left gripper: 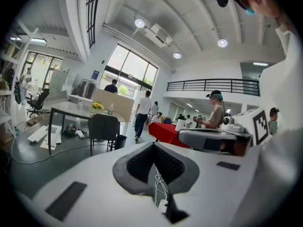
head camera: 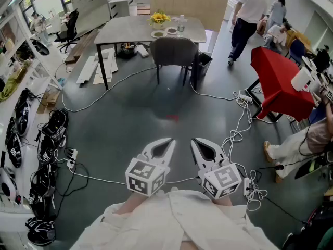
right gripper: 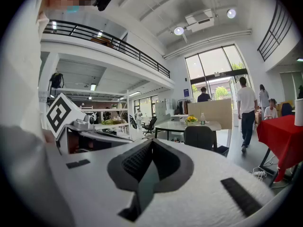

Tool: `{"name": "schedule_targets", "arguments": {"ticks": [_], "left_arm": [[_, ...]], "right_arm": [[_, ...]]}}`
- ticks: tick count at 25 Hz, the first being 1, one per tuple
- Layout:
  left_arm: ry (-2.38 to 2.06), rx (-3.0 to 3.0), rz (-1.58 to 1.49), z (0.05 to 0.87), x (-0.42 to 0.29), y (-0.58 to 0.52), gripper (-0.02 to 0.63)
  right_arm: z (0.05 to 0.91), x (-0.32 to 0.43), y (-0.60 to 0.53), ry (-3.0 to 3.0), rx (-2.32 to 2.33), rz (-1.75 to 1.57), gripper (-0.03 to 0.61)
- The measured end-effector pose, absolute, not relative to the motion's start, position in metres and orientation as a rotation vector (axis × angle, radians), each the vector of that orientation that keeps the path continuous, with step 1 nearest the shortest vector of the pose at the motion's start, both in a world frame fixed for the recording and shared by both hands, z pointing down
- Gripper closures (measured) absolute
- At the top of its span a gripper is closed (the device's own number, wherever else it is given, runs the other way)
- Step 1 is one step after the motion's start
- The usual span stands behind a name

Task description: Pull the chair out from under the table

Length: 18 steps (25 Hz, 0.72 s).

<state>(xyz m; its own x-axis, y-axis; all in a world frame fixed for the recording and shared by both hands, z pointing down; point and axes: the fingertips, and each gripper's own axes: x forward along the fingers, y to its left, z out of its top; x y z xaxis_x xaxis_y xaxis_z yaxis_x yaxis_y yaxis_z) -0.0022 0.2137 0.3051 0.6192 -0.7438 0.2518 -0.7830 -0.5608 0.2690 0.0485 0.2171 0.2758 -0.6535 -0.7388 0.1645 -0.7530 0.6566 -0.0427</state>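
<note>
Grey concrete floor (head camera: pixel 130 119) fills most of the head view, crossed by a white cable (head camera: pixel 104 100). Far ahead stands the grey-topped table (head camera: pixel 130 30), and off to the right a table draped in red cloth (head camera: pixel 273 82). The dark grey chair (head camera: pixel 174 52) is pushed in at the table's near edge, its back facing the person, well apart from both grippers. The left gripper (head camera: pixel 167 144) and right gripper (head camera: pixel 197 145) are held side by side low in the view, each with its jaws pressed together on nothing. Yellow flowers (head camera: pixel 159 18) sit on the tabletop.
</note>
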Motion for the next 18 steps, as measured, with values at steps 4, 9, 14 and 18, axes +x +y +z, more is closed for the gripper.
{"name": "schedule_targets", "arguments": {"ticks": [4,9,14,18], "left_arm": [[-1.223,2.494,0.177,0.306,0.006,0.215,0.6],[-1.216,2.495,0.194,0.31,0.012,0.221,0.6],[-1.23,2.476,0.195,0.312,0.011,0.221,0.6],[-1.24,2.474,0.187,0.308,0.017,0.216,0.6]], "right_arm": [[0.275,0.057,0.22,-2.736,1.233,0.162,0.575],[0.276,0.062,0.226,-2.733,1.227,0.156,0.575],[0.276,0.062,0.224,-2.734,1.21,0.147,0.575],[0.277,0.066,0.224,-2.736,1.19,0.152,0.575]]}}
